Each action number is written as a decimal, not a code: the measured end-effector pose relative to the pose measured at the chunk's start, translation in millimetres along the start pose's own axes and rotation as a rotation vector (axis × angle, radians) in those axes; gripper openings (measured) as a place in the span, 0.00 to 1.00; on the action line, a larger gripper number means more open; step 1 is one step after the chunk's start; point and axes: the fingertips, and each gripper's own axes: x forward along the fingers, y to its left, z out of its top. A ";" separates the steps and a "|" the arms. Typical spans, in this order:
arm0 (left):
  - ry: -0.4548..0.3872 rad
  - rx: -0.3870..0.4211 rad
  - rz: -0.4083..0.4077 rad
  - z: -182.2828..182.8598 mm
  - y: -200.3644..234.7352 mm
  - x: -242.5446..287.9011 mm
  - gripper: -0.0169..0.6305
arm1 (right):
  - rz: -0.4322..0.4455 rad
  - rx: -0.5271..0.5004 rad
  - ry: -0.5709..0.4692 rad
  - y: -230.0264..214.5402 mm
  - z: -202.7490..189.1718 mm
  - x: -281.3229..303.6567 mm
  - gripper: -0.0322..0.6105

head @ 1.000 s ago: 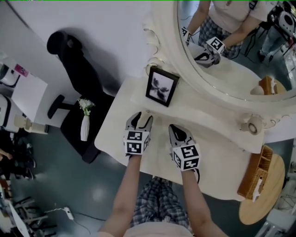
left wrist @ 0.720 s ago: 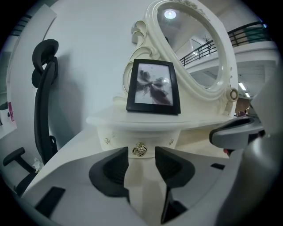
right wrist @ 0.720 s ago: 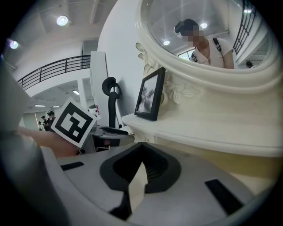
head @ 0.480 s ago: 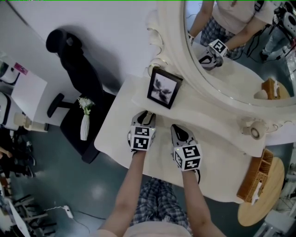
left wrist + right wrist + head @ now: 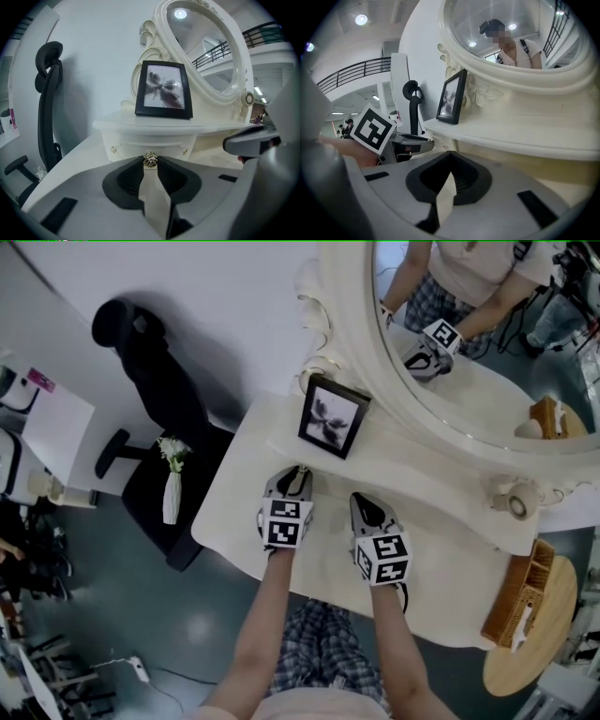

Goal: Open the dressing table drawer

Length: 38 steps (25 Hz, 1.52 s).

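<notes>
The small white drawer (image 5: 140,144) sits under the raised shelf of the dressing table (image 5: 441,559), with a gold knob (image 5: 150,160) at its middle. My left gripper (image 5: 298,471) reaches up to the drawer front. Its jaws are closing, and in the left gripper view the knob sits between the two tips (image 5: 150,161), which touch it on both sides. My right gripper (image 5: 362,502) hovers over the tabletop just to the right, shut and empty, with its tips meeting (image 5: 449,153). It points at the shelf's front.
A black photo frame (image 5: 333,416) stands on the shelf right above the drawer, before the big oval mirror (image 5: 487,334). A black office chair (image 5: 150,381) and a white vase (image 5: 172,488) are to the left. A wicker basket (image 5: 525,592) lies at the right end.
My left gripper has moved forward to the drawer front and its jaws have narrowed from wide apart to around the knob. The right gripper has barely moved.
</notes>
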 end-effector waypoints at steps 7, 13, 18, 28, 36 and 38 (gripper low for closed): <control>0.012 -0.014 -0.004 -11.1 -1.5 -13.4 0.19 | -0.007 0.022 0.006 3.7 -6.7 -6.5 0.07; 0.023 -0.022 -0.002 -18.6 -3.2 -25.0 0.19 | -0.009 0.031 0.007 4.3 -8.6 -13.1 0.07; 0.026 -0.027 0.000 -25.1 -3.1 -36.4 0.19 | -0.013 0.044 0.000 4.3 -8.4 -17.9 0.08; 0.025 -0.032 -0.003 -38.0 -1.8 -53.7 0.19 | -0.012 0.059 -0.003 7.0 -10.4 -19.8 0.07; 0.015 -0.037 -0.009 -41.9 -1.5 -59.6 0.19 | -0.016 0.065 -0.004 6.4 -10.3 -21.6 0.07; 0.014 -0.038 -0.010 -42.3 -1.6 -59.7 0.19 | -0.016 0.066 -0.004 6.5 -10.5 -22.2 0.07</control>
